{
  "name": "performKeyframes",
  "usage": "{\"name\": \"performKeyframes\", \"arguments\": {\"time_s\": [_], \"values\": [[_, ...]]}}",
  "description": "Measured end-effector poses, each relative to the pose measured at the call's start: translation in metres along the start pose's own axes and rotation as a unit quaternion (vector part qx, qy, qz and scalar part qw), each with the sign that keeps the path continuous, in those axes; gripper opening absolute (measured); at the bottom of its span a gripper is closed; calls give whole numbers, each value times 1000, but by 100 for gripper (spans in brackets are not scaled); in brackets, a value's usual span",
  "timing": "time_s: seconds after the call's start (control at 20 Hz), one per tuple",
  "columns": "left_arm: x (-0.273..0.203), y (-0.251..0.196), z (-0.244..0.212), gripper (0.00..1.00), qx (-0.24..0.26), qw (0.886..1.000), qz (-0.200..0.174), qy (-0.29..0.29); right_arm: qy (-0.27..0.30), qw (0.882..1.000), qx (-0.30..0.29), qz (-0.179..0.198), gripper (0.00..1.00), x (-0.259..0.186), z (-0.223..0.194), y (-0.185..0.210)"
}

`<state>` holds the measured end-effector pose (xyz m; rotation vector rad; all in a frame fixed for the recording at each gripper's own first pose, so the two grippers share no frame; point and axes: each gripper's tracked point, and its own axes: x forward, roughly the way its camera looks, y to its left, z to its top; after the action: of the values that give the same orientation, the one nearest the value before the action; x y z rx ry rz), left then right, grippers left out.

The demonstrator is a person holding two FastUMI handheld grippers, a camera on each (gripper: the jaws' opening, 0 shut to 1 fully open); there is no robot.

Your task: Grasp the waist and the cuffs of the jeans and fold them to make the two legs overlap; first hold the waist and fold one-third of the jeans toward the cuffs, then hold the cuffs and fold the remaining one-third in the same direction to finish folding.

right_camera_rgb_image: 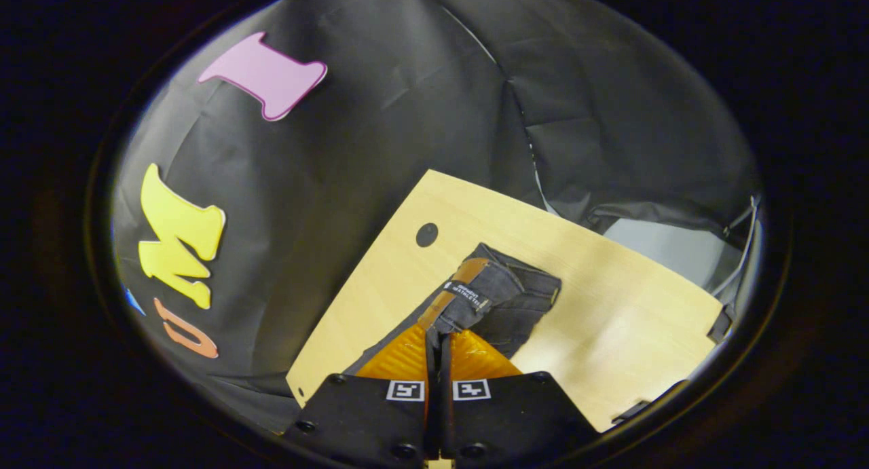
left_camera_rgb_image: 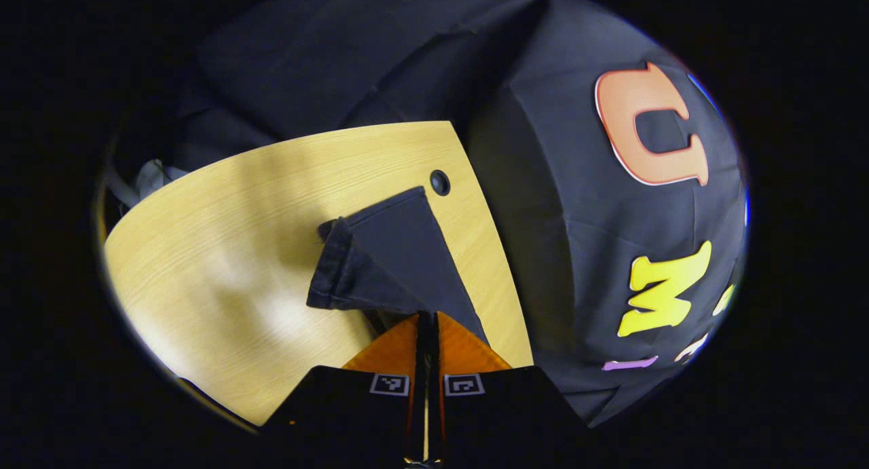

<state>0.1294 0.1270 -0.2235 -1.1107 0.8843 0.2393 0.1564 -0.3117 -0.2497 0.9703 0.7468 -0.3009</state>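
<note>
Left tongs [left_camera_rgb_image: 426,314] are closed, pinching the cuff end of the jeans [left_camera_rgb_image: 387,258]; right tongs [right_camera_rgb_image: 438,332] are closed on the waist end by the leather patch, the cloth lifted off the tabletop [left_camera_rgb_image: 224,252] beside its round hole [left_camera_rgb_image: 440,182]. Likely step one, laying leg over leg; next needs both ends carried across together. Count: one jeans, two tongs, one hole.

Left gripper [left_camera_rgb_image: 427,317] has its fingers [left_camera_rgb_image: 397,350] pressed together, pinching dark cloth; right gripper [right_camera_rgb_image: 438,333] likewise, fingers [right_camera_rgb_image: 407,353] closed on cloth.
</note>
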Motion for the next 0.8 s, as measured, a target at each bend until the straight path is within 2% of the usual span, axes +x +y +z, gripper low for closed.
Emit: {"name": "performKeyframes", "arguments": {"time_s": [0.2, 0.55, 0.65, 0.8], "values": [[50, -17, 22, 5, 11, 1000, 14, 5, 6, 1000, 11, -4, 1, 54, 17, 13], [145, -1, 36, 5, 30, 998, 46, 15, 30, 999, -7, -36, 0, 155, 11, -1], [163, 1, 40, 5, 21, 999, 43, 8, 38, 998, -9, -46, 1, 159, 4, 2], [178, 8, 35, 6, 8, 998, 61, 8, 46, 997, -28, -53, 3, 152, 4, 0]]}}
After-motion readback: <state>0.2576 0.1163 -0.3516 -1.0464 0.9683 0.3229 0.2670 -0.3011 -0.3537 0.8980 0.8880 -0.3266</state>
